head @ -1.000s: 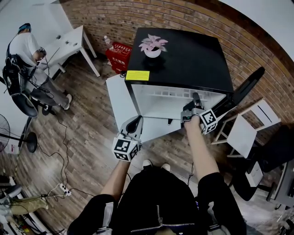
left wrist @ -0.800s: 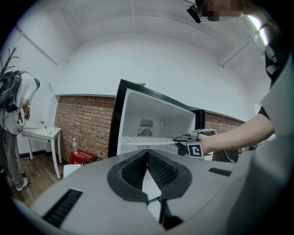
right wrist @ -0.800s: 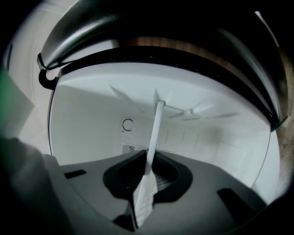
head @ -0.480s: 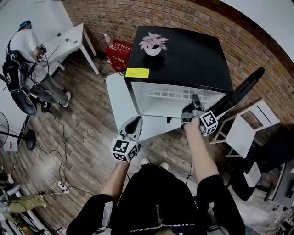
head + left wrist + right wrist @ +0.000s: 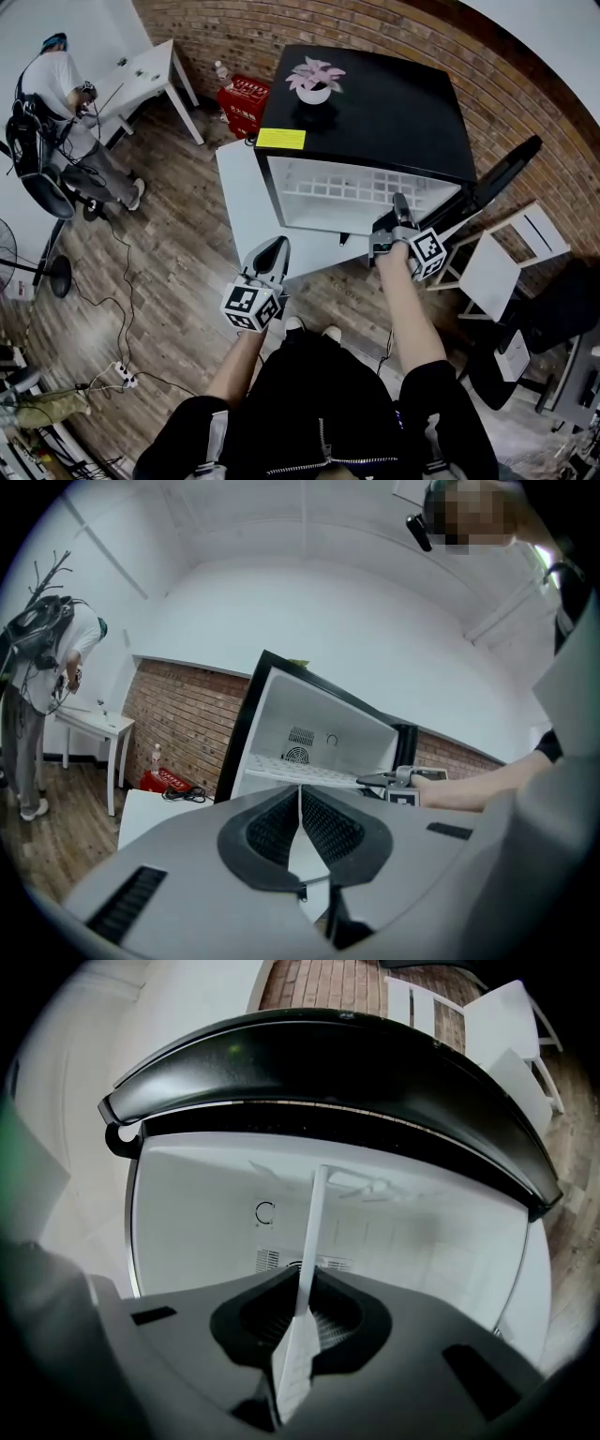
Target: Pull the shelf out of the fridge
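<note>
My right gripper pinches the white shelf by its front edge in the fridge, and my left gripper is pressed together, empty.

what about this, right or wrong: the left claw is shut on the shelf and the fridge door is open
Wrong claw: the right claw is shut on the shelf, as the right gripper view shows; the left claw is shut on nothing. The door is open.
</note>
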The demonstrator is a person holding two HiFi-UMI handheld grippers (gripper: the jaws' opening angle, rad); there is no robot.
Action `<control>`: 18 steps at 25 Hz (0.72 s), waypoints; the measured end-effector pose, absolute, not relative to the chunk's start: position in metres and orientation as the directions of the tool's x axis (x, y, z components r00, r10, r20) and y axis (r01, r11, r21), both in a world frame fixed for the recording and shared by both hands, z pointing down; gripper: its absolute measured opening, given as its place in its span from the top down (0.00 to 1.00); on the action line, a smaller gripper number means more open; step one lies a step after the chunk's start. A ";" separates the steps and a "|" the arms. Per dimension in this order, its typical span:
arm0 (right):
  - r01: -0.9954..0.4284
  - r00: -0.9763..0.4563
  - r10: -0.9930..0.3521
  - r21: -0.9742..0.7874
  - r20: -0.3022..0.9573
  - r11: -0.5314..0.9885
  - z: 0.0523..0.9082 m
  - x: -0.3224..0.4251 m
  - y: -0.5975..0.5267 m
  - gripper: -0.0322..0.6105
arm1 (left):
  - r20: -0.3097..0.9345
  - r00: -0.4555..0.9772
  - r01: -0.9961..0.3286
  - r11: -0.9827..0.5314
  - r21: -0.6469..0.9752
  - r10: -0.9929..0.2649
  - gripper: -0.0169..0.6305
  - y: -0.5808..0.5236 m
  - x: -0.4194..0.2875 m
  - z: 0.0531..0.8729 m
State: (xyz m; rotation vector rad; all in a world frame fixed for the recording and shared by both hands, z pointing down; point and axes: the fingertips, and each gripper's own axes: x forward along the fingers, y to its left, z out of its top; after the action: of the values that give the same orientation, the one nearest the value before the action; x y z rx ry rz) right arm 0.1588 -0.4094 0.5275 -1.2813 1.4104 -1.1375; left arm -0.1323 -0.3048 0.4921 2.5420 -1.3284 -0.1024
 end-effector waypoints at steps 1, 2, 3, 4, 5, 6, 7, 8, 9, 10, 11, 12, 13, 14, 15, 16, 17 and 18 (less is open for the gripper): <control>-0.187 -0.072 -0.997 -0.981 -0.030 0.043 0.527 0.159 -0.410 0.89 | 0.049 0.575 -0.789 -0.537 0.297 -0.817 0.94 -0.303 -0.134 0.491; -0.192 -0.075 -0.997 -0.981 -0.028 0.042 0.527 0.158 -0.410 0.89 | 0.034 0.576 -0.777 -0.535 0.333 -0.817 0.94 -0.302 -0.135 0.489; -0.194 -0.076 -0.997 -0.980 -0.027 0.041 0.526 0.158 -0.410 0.89 | 0.016 0.585 -0.753 -0.536 0.382 -0.811 0.93 -0.300 -0.135 0.488; -0.195 -0.078 -0.997 -0.980 -0.027 0.042 0.527 0.159 -0.410 0.89 | -0.006 0.599 -0.716 -0.540 0.442 -0.800 0.84 -0.299 -0.133 0.486; -0.196 -0.078 -0.997 -0.980 -0.029 0.044 0.527 0.159 -0.410 0.89 | -0.030 0.614 -0.672 -0.543 0.504 -0.788 0.70 -0.297 -0.130 0.484; -0.198 -0.078 -0.997 -0.979 -0.029 0.044 0.527 0.160 -0.410 0.89 | -0.050 0.622 -0.633 -0.540 0.555 -0.781 0.65 -0.295 -0.128 0.482; -0.201 -0.078 -0.997 -0.979 -0.028 0.043 0.528 0.160 -0.410 0.89 | -0.063 0.622 -0.608 -0.532 0.590 -0.780 0.62 -0.294 -0.127 0.481; -0.204 -0.078 -0.997 -0.978 -0.027 0.042 0.528 0.160 -0.410 0.89 | -0.069 0.617 -0.593 -0.521 0.614 -0.784 0.61 -0.294 -0.126 0.481; -0.204 -0.079 -0.997 -0.978 -0.026 0.041 0.528 0.159 -0.410 0.89 | -0.074 0.611 -0.580 -0.509 0.636 -0.788 0.60 -0.294 -0.126 0.483; -0.203 -0.079 -0.997 -0.978 -0.026 0.041 0.528 0.159 -0.410 0.89 | -0.081 0.604 -0.560 -0.495 0.664 -0.793 0.60 -0.296 -0.126 0.485; -0.202 -0.080 -0.996 -0.979 -0.026 0.042 0.528 0.159 -0.410 0.89 | -0.089 0.597 -0.532 -0.477 0.700 -0.797 0.60 -0.298 -0.127 0.488; -0.200 -0.081 -0.996 -0.979 -0.026 0.042 0.528 0.159 -0.410 0.89 | -0.096 0.588 -0.498 -0.453 0.740 -0.803 0.60 -0.300 -0.128 0.492; -0.198 -0.082 -0.996 -0.979 -0.027 0.043 0.527 0.159 -0.410 0.89 | -0.102 0.578 -0.459 -0.426 0.780 -0.810 0.60 -0.304 -0.130 0.495; -0.197 -0.082 -0.996 -0.980 -0.027 0.043 0.527 0.159 -0.410 0.89 | -0.107 0.568 -0.422 -0.400 0.814 -0.816 0.60 -0.307 -0.131 0.498; -0.194 -0.082 -0.996 -0.980 -0.027 0.042 0.528 0.159 -0.410 0.89 | -0.112 0.559 -0.388 -0.378 0.840 -0.822 0.60 -0.311 -0.131 0.500; -0.190 -0.082 -0.996 -0.981 -0.026 0.041 0.528 0.158 -0.410 0.89 | -0.115 0.552 -0.361 -0.362 0.860 -0.826 0.60 -0.314 -0.131 0.502; -0.187 -0.082 -0.996 -0.982 -0.025 0.040 0.528 0.158 -0.410 0.89 | -0.118 0.548 -0.341 -0.350 0.873 -0.828 0.60 -0.318 -0.130 0.504; -0.183 -0.081 -0.996 -0.982 -0.025 0.039 0.528 0.158 -0.410 0.89 | -0.121 0.545 -0.324 -0.342 0.882 -0.830 0.60 -0.323 -0.128 0.505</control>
State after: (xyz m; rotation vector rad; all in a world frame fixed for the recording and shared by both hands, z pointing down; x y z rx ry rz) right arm 0.1579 -0.4102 0.5282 -1.2819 1.4196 -1.1494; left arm -0.1283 -0.3226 0.5055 1.9069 -0.9399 -0.7281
